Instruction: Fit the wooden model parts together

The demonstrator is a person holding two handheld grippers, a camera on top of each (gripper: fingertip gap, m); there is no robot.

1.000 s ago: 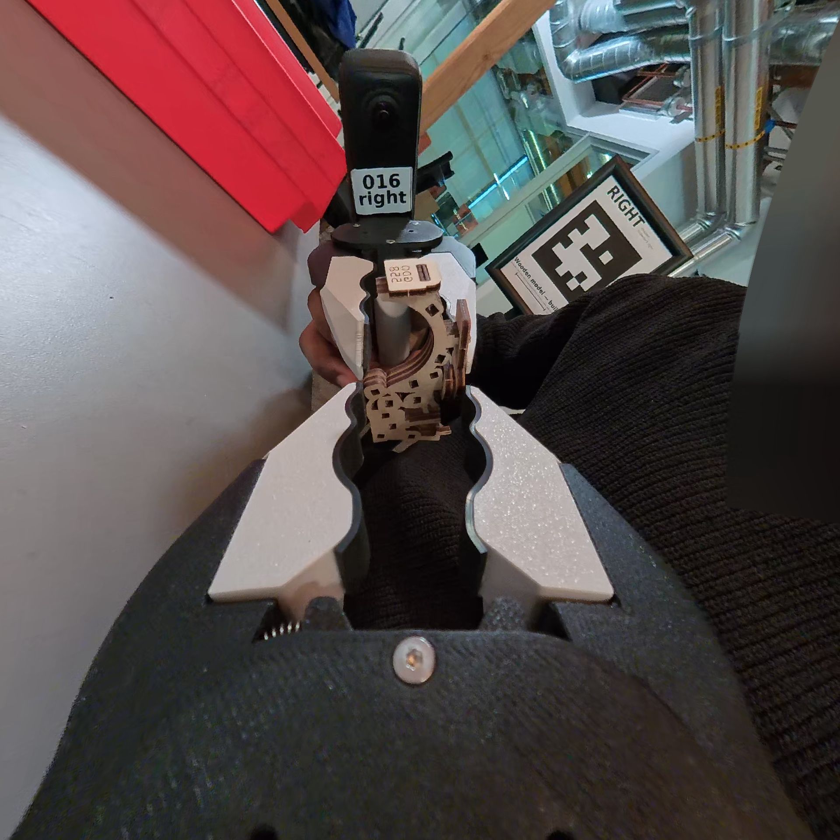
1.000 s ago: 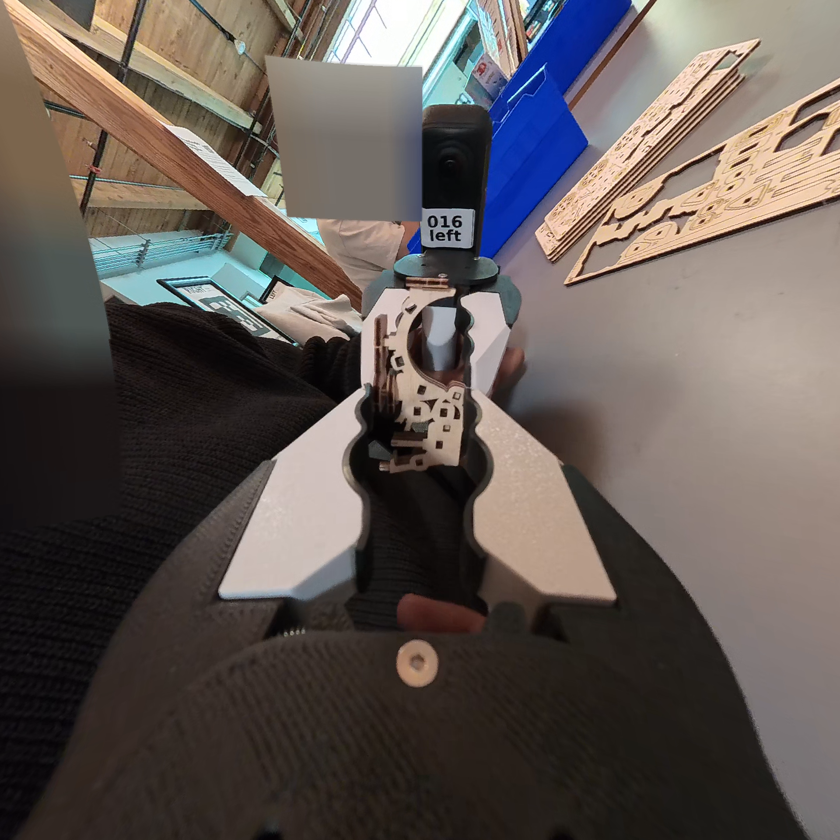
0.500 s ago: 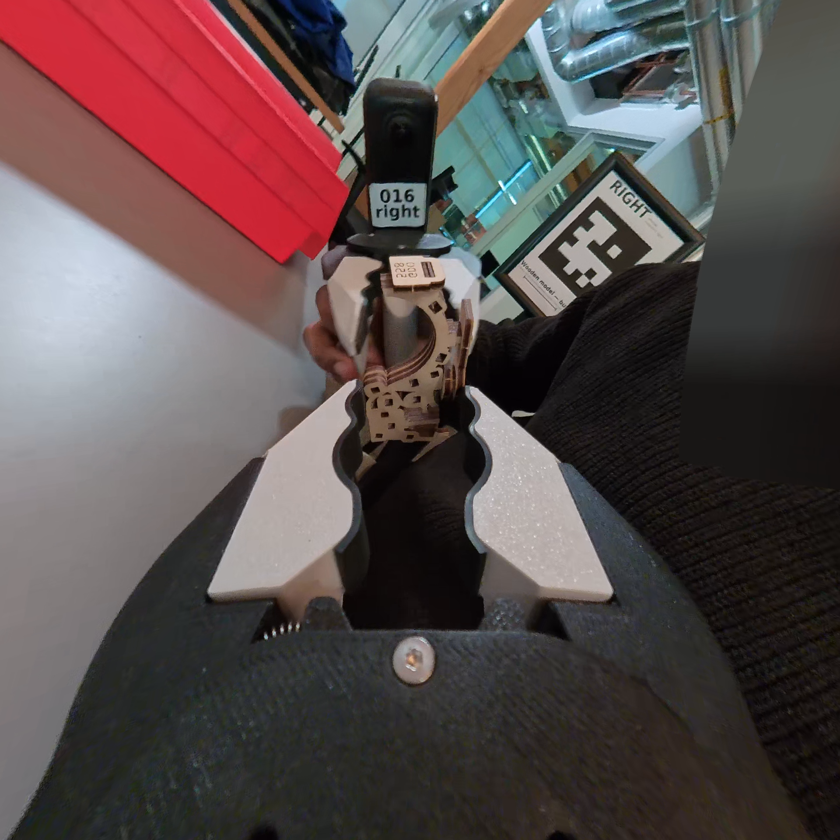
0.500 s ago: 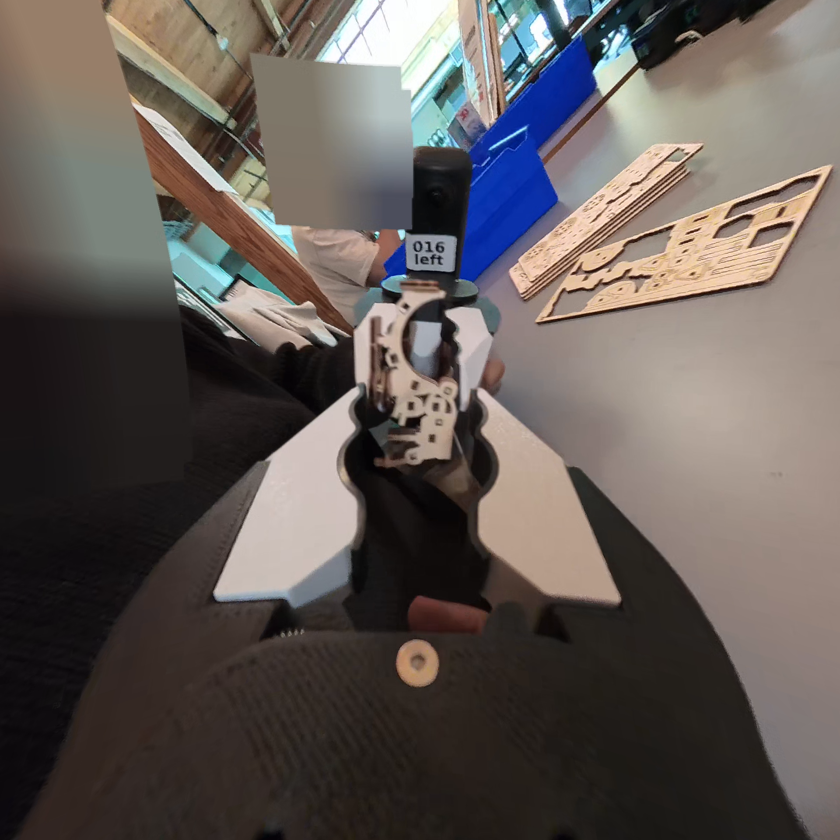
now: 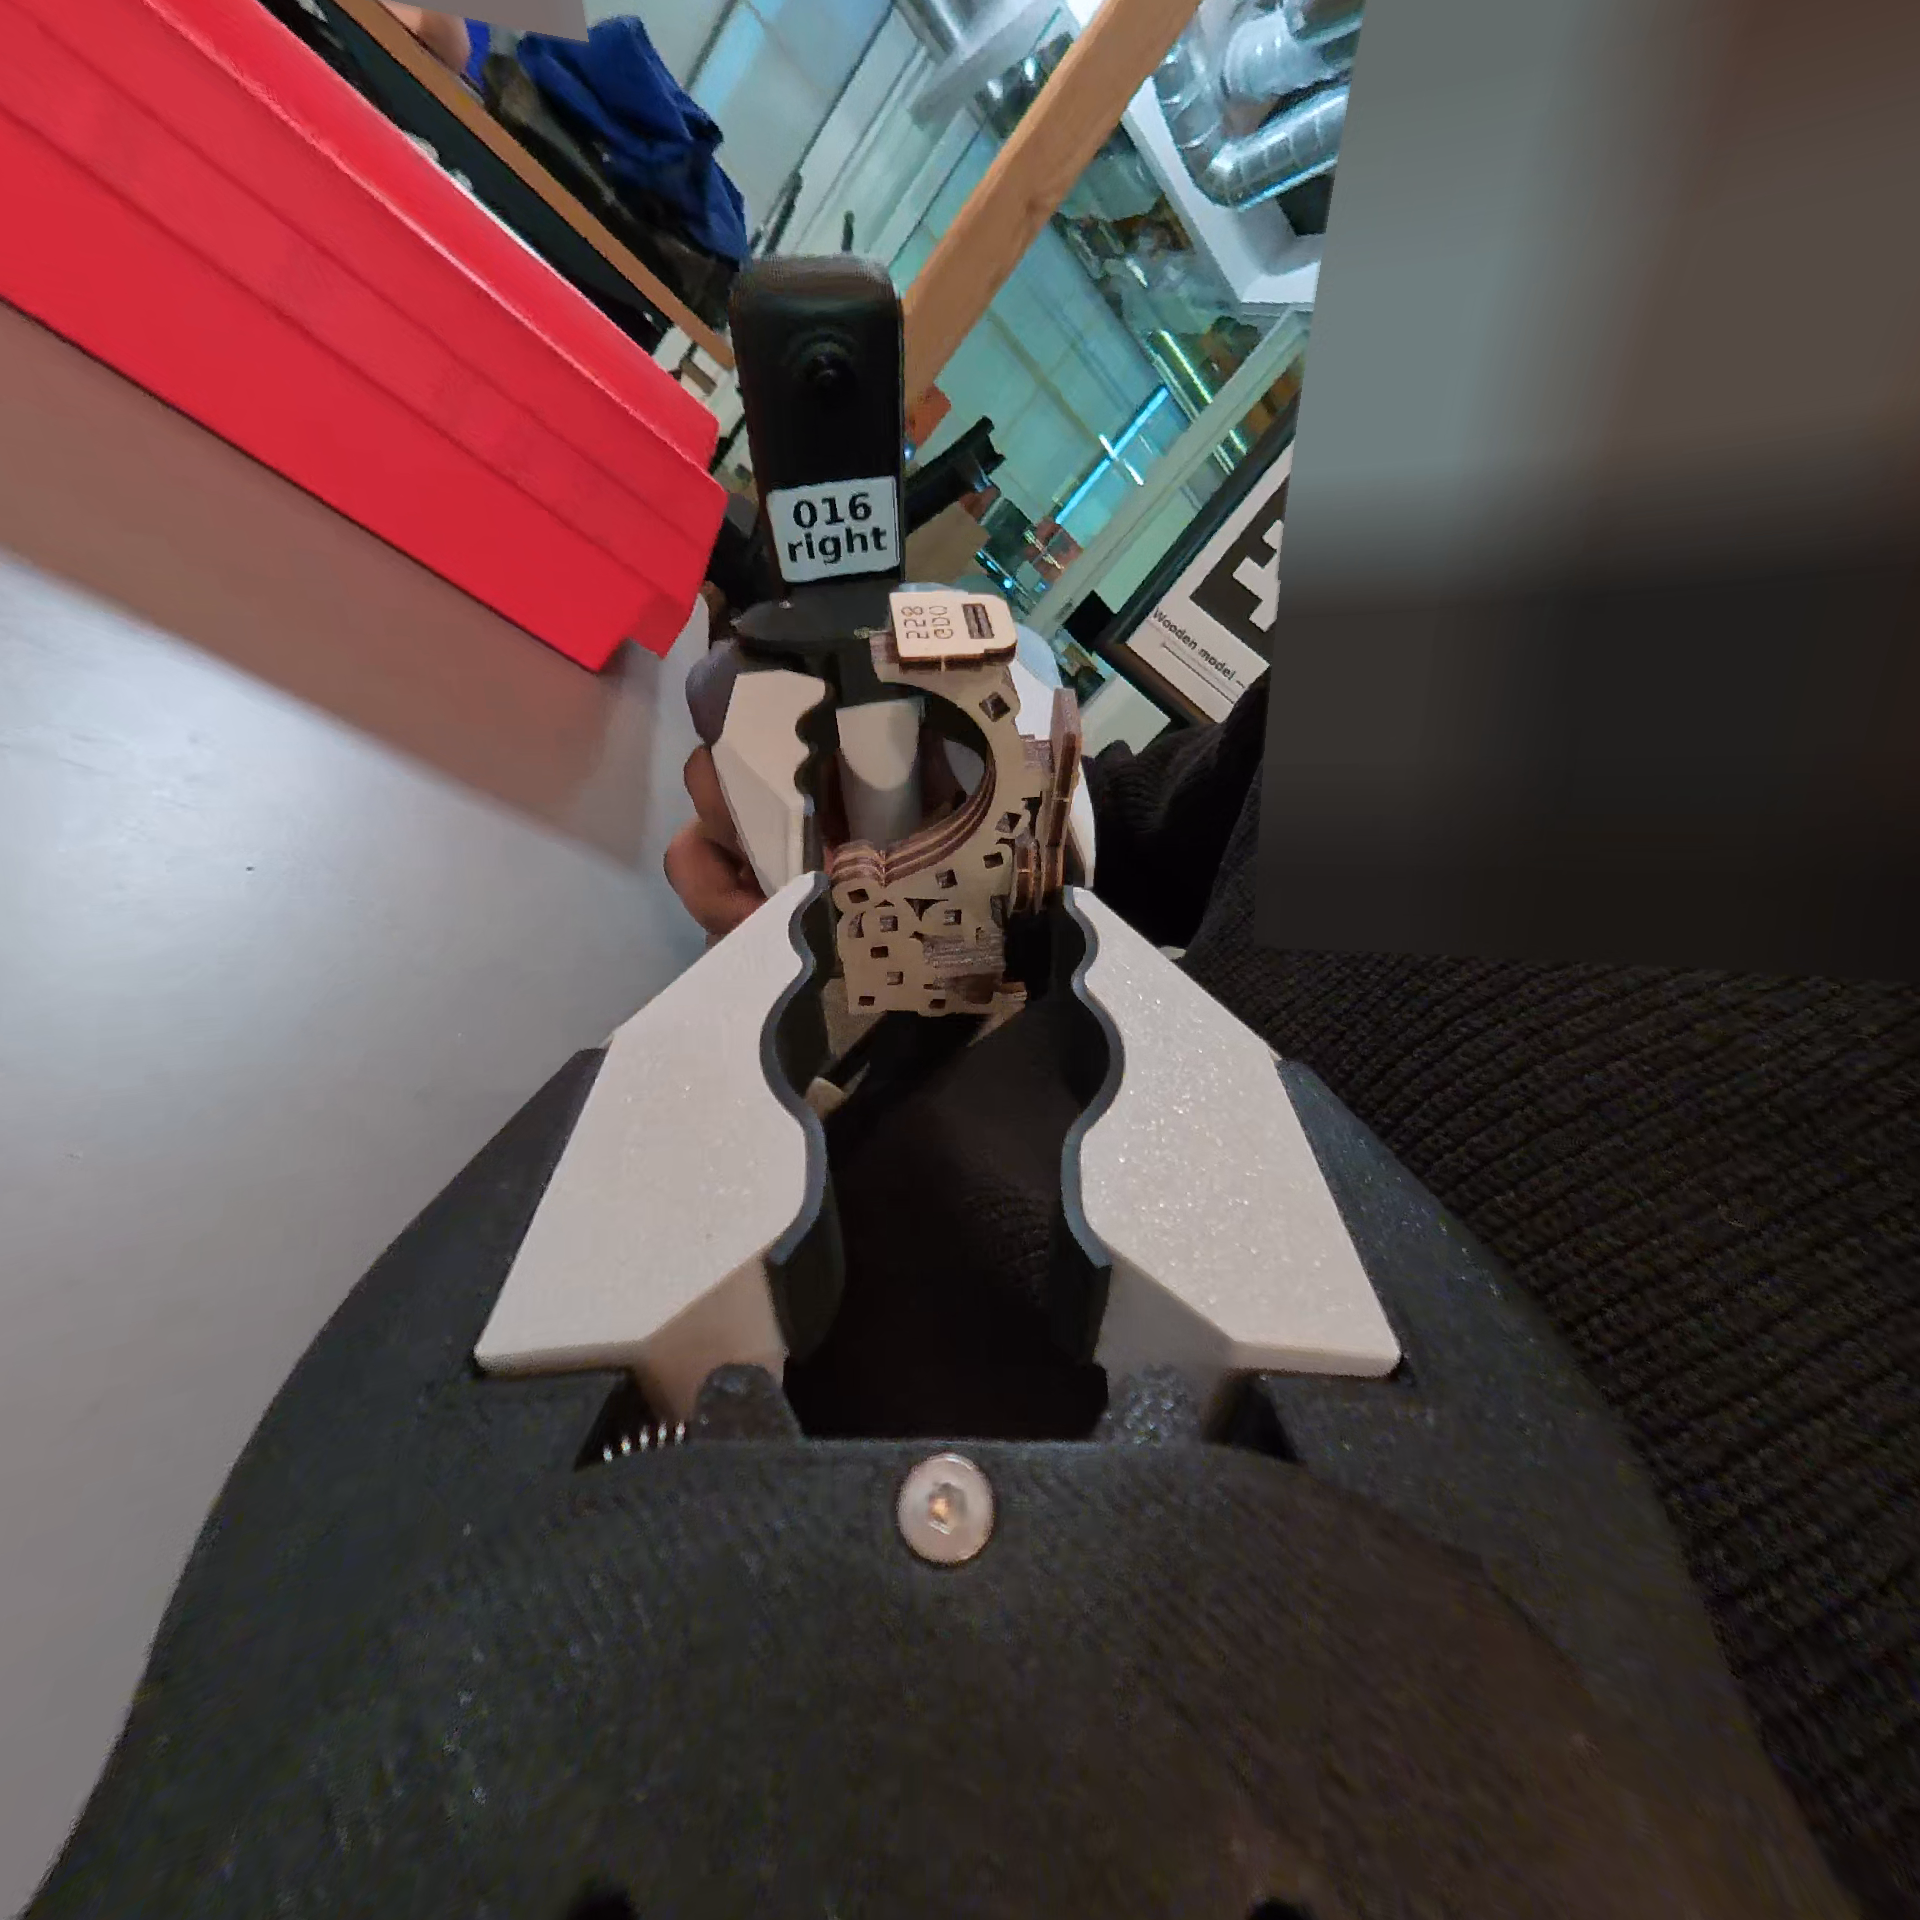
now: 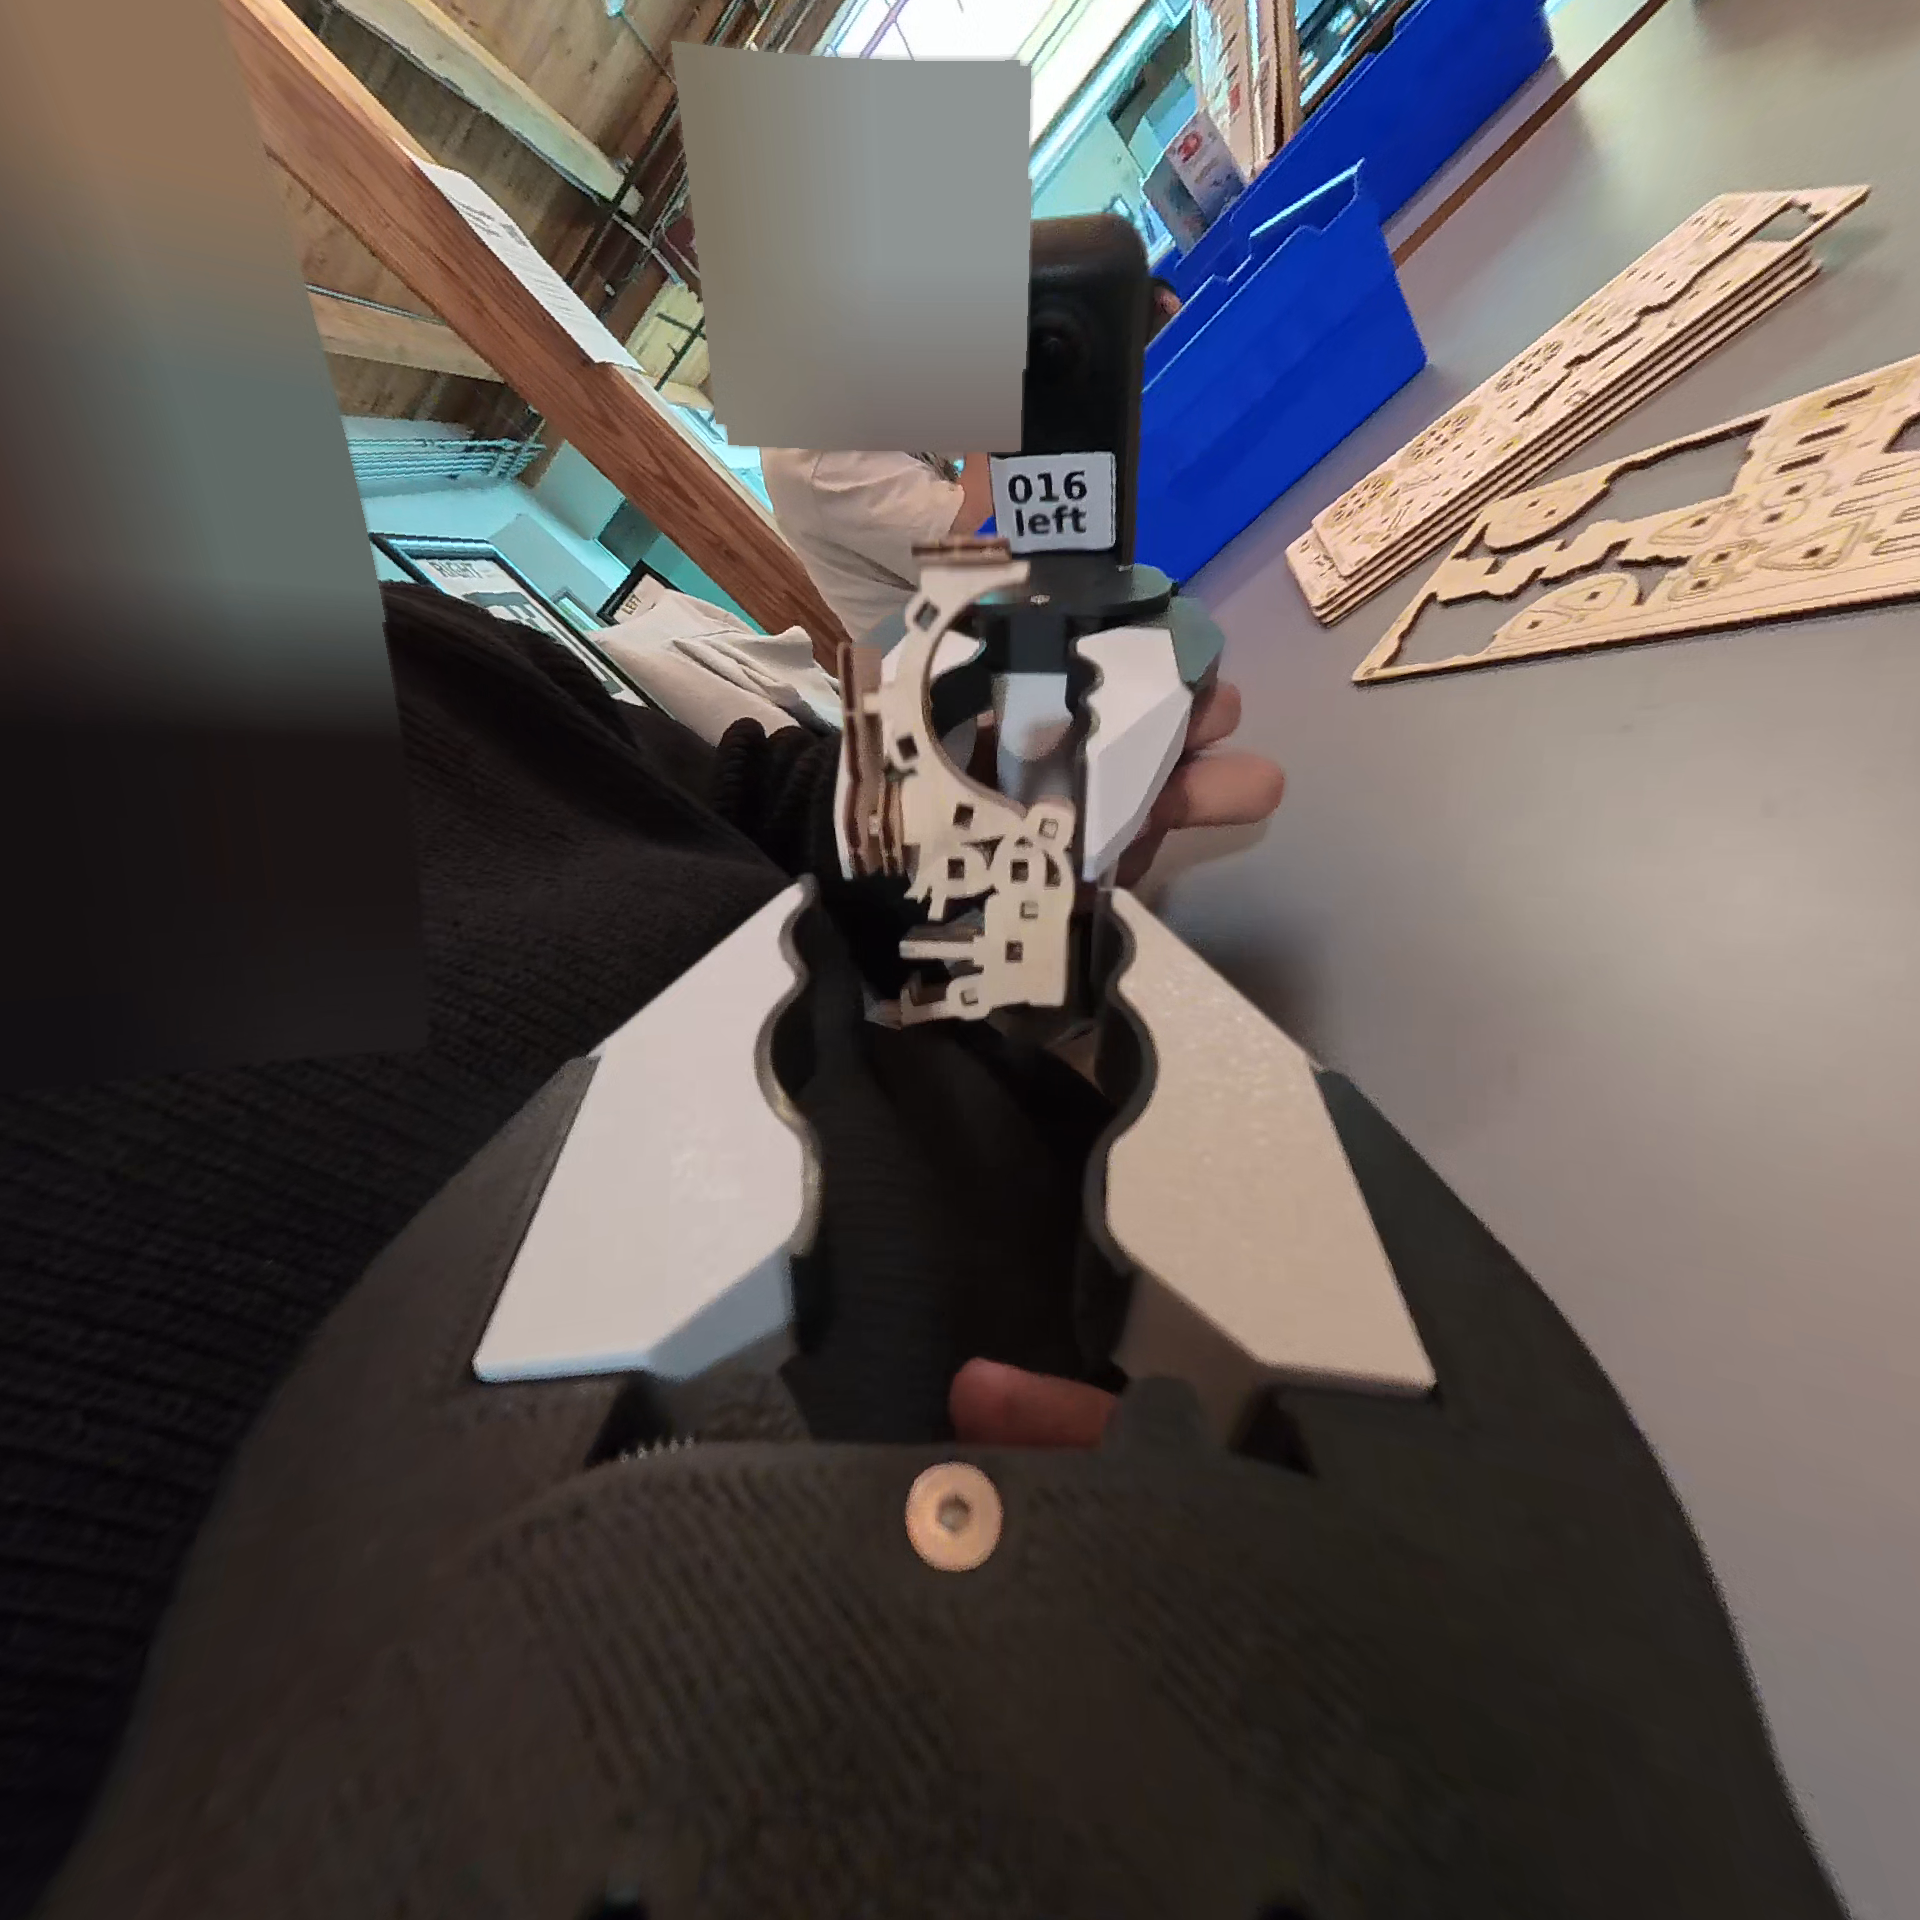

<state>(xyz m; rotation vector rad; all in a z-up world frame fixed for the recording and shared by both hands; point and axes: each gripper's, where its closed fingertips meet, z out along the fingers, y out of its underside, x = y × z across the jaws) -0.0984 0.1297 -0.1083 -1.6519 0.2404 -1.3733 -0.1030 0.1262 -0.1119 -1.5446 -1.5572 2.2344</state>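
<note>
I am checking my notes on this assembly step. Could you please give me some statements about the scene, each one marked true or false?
1. The wooden model sits between the fingertips of the left gripper and the right gripper, which face each other. True.
2. The bin on the table is green. False: it is blue.
3. Flat wooden sheets lie on the table. True.
4. The person's sleeve is white. False: it is black knit.
</note>
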